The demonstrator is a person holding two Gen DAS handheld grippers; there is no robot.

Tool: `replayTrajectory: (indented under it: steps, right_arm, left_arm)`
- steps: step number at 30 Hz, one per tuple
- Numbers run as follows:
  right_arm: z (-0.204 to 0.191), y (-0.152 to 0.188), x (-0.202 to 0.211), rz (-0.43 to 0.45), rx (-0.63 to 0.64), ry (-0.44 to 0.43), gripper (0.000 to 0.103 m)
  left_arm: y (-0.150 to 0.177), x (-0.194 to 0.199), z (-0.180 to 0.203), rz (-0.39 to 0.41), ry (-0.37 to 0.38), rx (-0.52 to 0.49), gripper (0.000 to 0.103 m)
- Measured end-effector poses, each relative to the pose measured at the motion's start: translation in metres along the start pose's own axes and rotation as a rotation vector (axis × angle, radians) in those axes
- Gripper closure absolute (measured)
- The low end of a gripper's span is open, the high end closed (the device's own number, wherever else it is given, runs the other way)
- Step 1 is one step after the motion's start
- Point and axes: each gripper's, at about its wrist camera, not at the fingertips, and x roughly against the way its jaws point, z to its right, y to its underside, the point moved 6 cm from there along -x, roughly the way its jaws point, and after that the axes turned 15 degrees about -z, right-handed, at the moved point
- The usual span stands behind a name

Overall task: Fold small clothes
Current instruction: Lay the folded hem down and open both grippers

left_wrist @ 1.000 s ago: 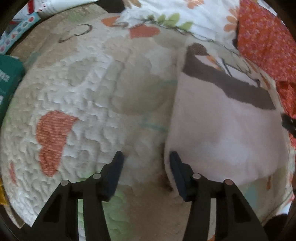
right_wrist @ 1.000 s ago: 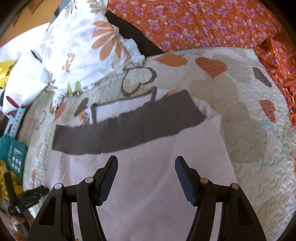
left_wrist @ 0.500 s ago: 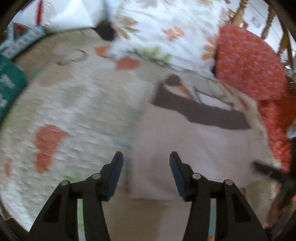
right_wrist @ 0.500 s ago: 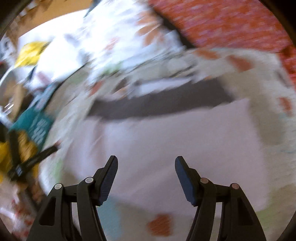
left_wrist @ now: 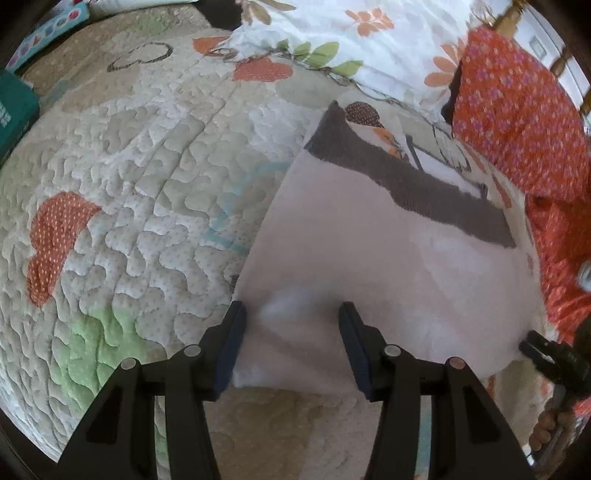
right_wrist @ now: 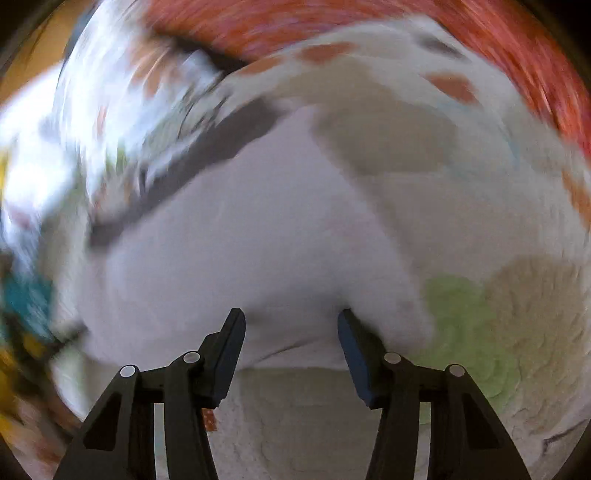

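Observation:
A pale pink garment (left_wrist: 388,266) with a dark grey waistband (left_wrist: 424,188) lies flat on the quilted bedspread (left_wrist: 129,184). My left gripper (left_wrist: 291,325) is open over the garment's near left corner, with the cloth edge lying between its fingers. In the blurred right wrist view the same garment (right_wrist: 258,240) fills the middle. My right gripper (right_wrist: 291,328) straddles its near edge and its jaws are closing. Cloth sits between them, with a wide gap still showing. The waistband (right_wrist: 207,147) lies at the far side.
A white floral pillow (left_wrist: 369,33) and an orange flowered cloth (left_wrist: 517,110) lie beyond the garment. A teal box (left_wrist: 14,110) sits at the far left of the bed. A hand (left_wrist: 546,432) shows at the lower right edge.
My left gripper shifted right, from the bare quilt onto the garment's corner. My right gripper swept toward the garment's near edge and its jaws narrowed.

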Motion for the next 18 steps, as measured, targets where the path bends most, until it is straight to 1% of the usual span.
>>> replayTrajectory:
  steps: [1,2,3,4,5,6,7,8,9,10,11,12,13,14,15,16,17,18]
  right_arm:
    - [0.008,-0.002,0.011,0.023,-0.039,-0.004,0.047]
    - [0.011,-0.003,0.018,0.048,-0.049,0.018,0.046]
    - [0.012,-0.005,0.029,0.09,-0.053,0.074,0.043]
    - [0.01,-0.007,0.038,0.125,-0.045,0.114,0.038]
    - [0.004,-0.009,0.044,0.145,-0.033,0.122,0.037]
    - [-0.004,-0.01,0.055,0.171,-0.011,0.114,0.037]
    - [-0.012,-0.011,0.065,0.197,0.008,0.109,0.037]
    - [-0.023,-0.01,0.075,0.232,0.034,0.113,0.037]
    - [-0.036,-0.007,0.088,0.279,0.07,0.133,0.037]
    - [-0.048,-0.004,0.098,0.321,0.103,0.158,0.035]
    - [-0.063,0.001,0.109,0.379,0.146,0.202,0.032]
    - [-0.076,0.007,0.12,0.438,0.184,0.248,0.03]
    - [-0.089,0.015,0.13,0.507,0.224,0.299,0.026]
    - [-0.101,0.023,0.139,0.58,0.259,0.35,0.022]
    - [-0.106,0.032,0.146,0.632,0.281,0.387,0.018]
    - [-0.116,0.039,0.149,0.682,0.299,0.419,0.01]
    - [-0.124,0.048,0.15,0.74,0.319,0.44,0.003]
    - [-0.127,0.052,0.151,0.761,0.328,0.438,0.0]
  left_arm:
    - [0.001,0.001,0.0,-0.001,0.004,0.01,0.052]
    - [0.002,0.002,0.0,0.003,0.006,0.023,0.052]
    - [0.002,0.007,0.001,0.015,0.006,0.037,0.052]
    - [0.003,0.011,0.003,0.028,0.005,0.041,0.052]
    - [0.004,0.022,0.006,0.07,-0.01,0.042,0.051]
    - [0.005,0.033,0.01,0.117,-0.042,0.04,0.05]
    - [0.008,0.047,0.013,0.176,-0.081,0.034,0.044]
    - [0.01,0.06,0.016,0.232,-0.118,0.031,0.035]
    - [0.015,0.08,0.022,0.326,-0.177,0.025,0.031]
    - [0.02,0.098,0.026,0.414,-0.23,0.019,0.021]
    - [0.024,0.113,0.03,0.491,-0.273,0.015,0.011]
    - [0.033,0.134,0.037,0.605,-0.329,0.009,0.006]
    - [0.039,0.146,0.041,0.664,-0.355,-0.001,0.0]
    - [0.049,0.161,0.049,0.75,-0.403,-0.022,0.0]
    - [0.056,0.17,0.056,0.803,-0.442,-0.044,0.0]
    - [0.064,0.177,0.065,0.84,-0.47,-0.076,0.0]
    - [0.07,0.178,0.071,0.852,-0.472,-0.108,0.0]
    - [0.074,0.178,0.076,0.85,-0.461,-0.132,0.0]
